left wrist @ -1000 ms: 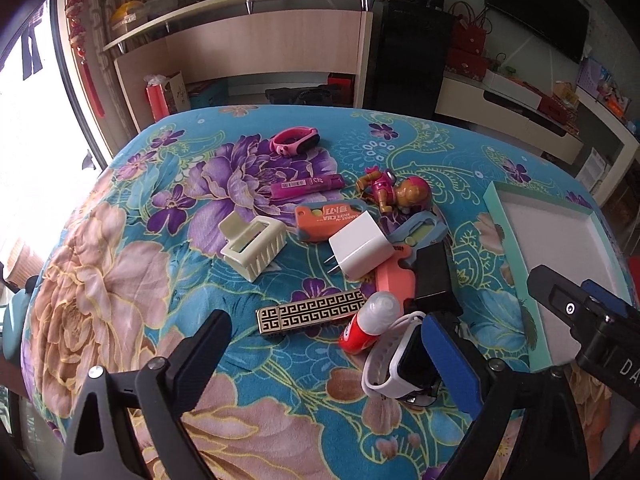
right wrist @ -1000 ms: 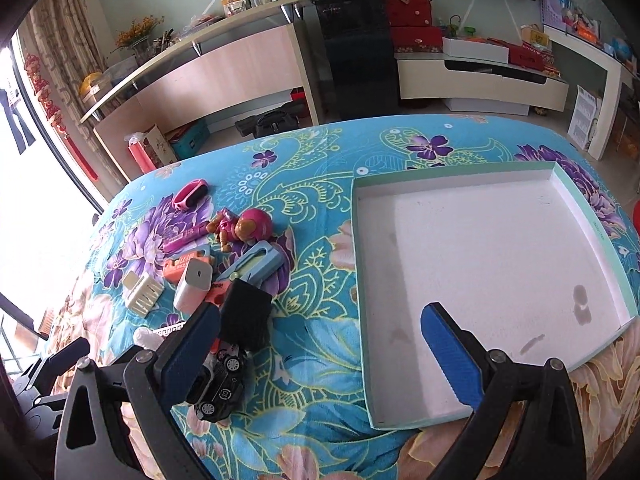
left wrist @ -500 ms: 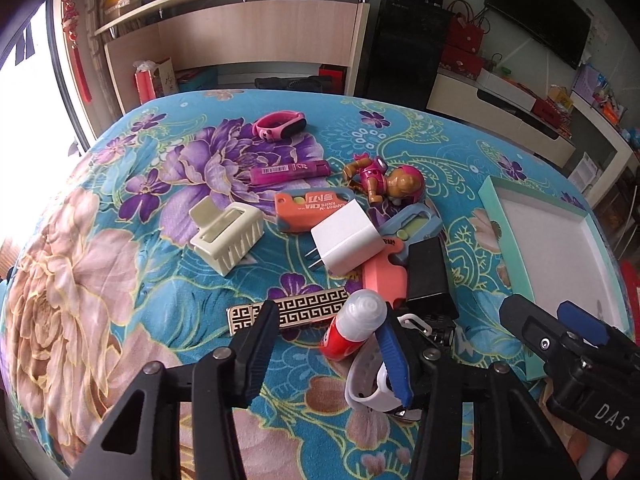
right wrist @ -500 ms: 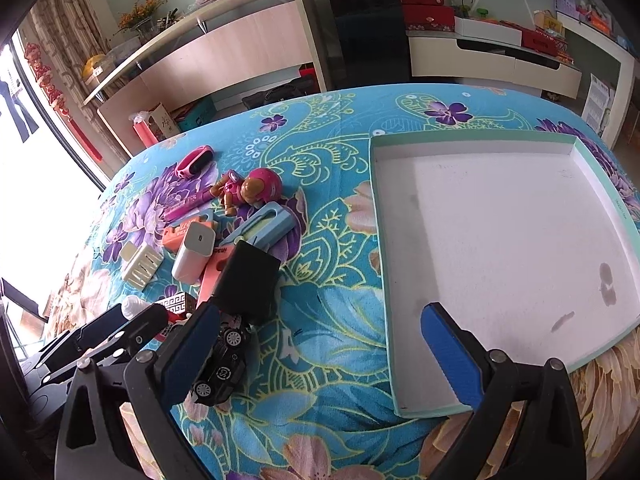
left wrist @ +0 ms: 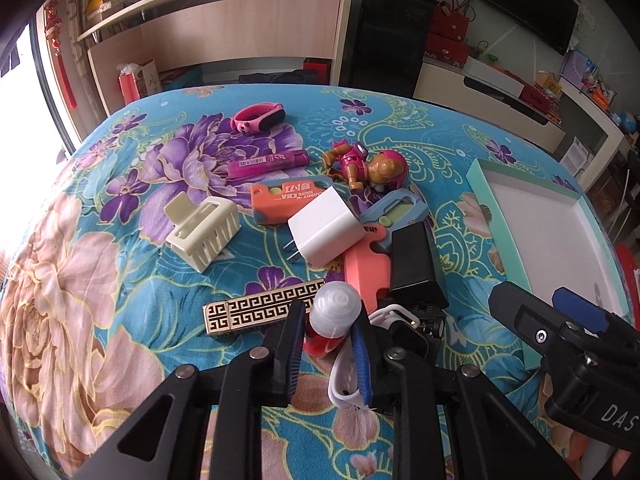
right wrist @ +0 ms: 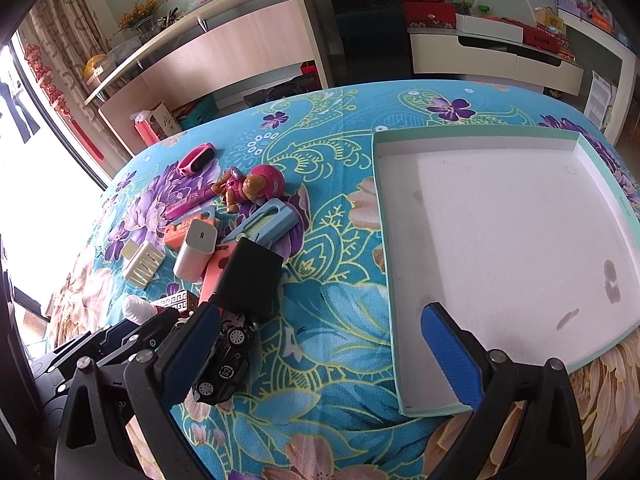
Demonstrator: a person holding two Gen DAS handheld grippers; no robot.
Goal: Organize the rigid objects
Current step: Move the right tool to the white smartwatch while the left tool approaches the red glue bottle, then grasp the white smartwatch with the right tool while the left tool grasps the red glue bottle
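My left gripper is shut on a red bottle with a white cap, its pads on both sides of it. The bottle's cap also shows in the right wrist view. Around it lie a patterned flat case, a white watch strap, a black toy car, a black box and a white charger. My right gripper is open and empty, low over the cloth by the near left corner of the white tray.
Further back lie a cream clip, an orange cutter, a pink marker, a toy figure and a pink band. A floral cloth covers the table. Shelves and cabinets stand behind.
My left gripper has moved forward and closed its fingers from wide open onto the red bottle. The right gripper has shifted slightly and stays open.
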